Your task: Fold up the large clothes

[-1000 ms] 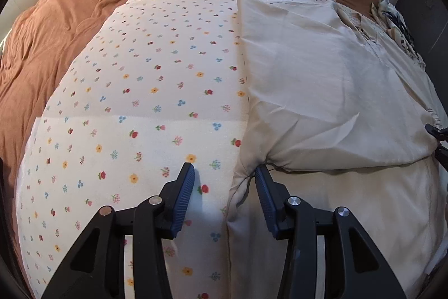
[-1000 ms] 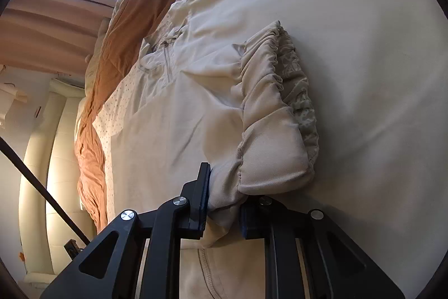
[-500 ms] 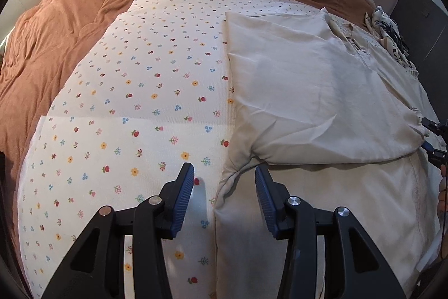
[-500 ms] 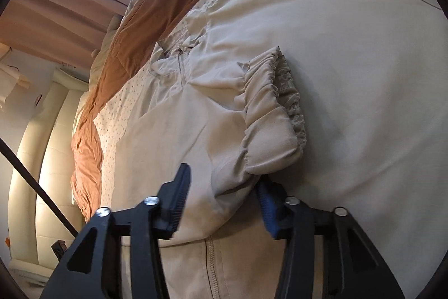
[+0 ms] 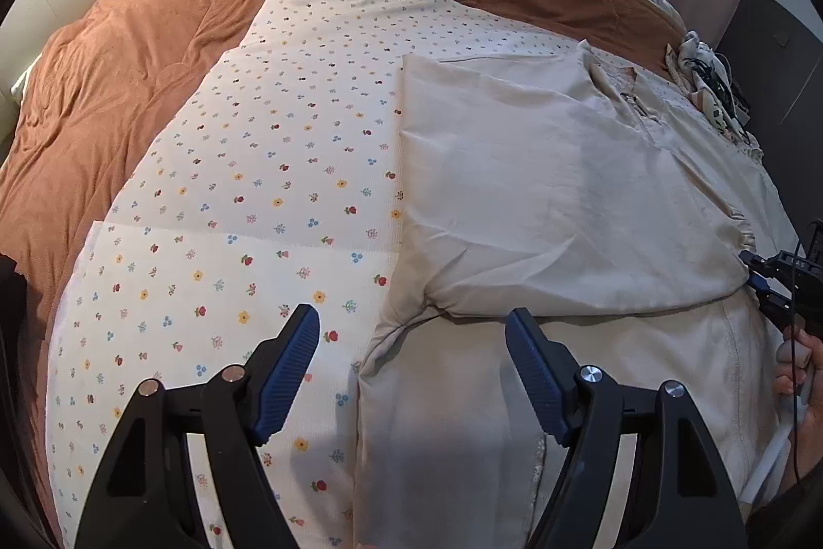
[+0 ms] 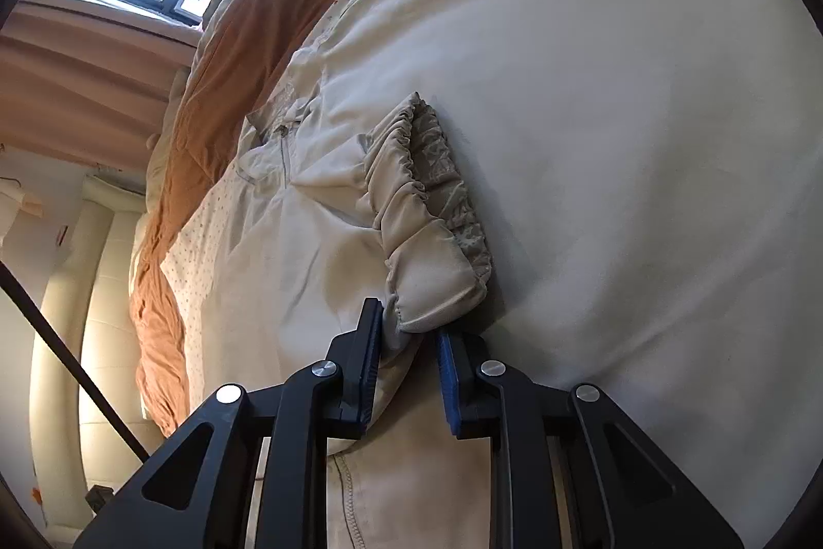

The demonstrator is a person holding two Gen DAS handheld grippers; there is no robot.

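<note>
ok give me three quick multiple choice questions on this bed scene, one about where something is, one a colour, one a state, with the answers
1. Where does the beige garment lie relative to the floral sheet in the left wrist view?
A. to its right
B. to its left
C. wholly underneath it

2. What colour is the duvet beyond the sheet?
A. navy
B. rust orange
C. green

3. What is between the right gripper pads?
A. nothing
B. a pillow
C. fabric at the elastic cuff

Answers: 1 A, the garment covers the right part of the bed and overlaps the sheet's edge. 2 B, rust orange cloth surrounds the sheet. 3 C, the jaws, which have just been closing, pinch the sleeve end; the left gripper, just opening, holds nothing.
</note>
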